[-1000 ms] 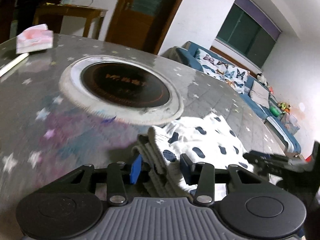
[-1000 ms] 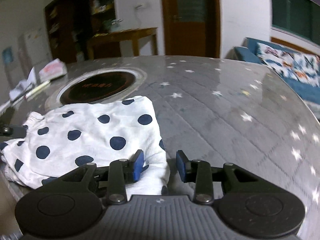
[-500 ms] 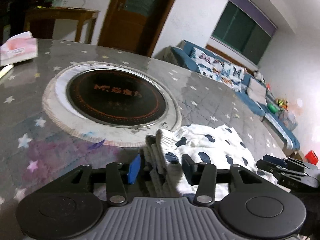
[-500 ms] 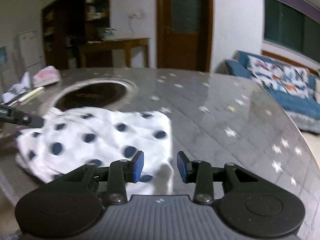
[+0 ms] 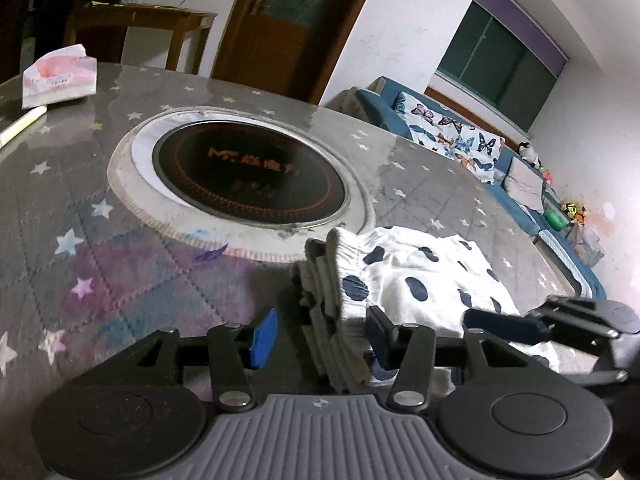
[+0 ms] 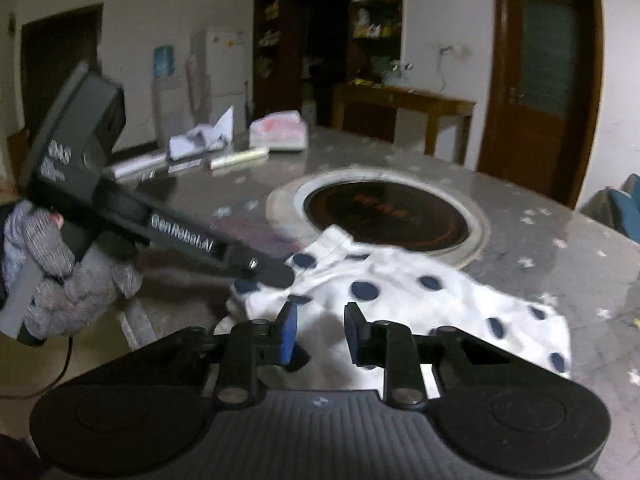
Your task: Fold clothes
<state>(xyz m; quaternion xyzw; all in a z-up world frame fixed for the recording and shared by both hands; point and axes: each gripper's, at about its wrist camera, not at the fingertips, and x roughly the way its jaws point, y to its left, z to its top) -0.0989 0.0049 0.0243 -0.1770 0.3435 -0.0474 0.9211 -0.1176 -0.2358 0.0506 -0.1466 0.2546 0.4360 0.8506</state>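
While the left gripper is sitting almost where it was a second ago, over the ribbed waistband end of the polka-dot garment, the right gripper is swinging in from the far side of the cloth. A second ago the right wrist view was looking along the garment's outer edge toward the sofa; now it is facing the left gripper and the gloved hand carrying it, with blur across the frame.

The left jaws are standing about half open, wider than a second ago, with the stacked waistband folds lying between them and no pad pressing on them. The right jaws are closing, narrow already, over white cloth; no pinch is showing.

The garment is lying folded in a compact bundle on the star-patterned worktop, just in front of the round inset cooktop.

Judgement: the left side is letting go after a fold, and the right is probably moving to take a new edge for the next fold.
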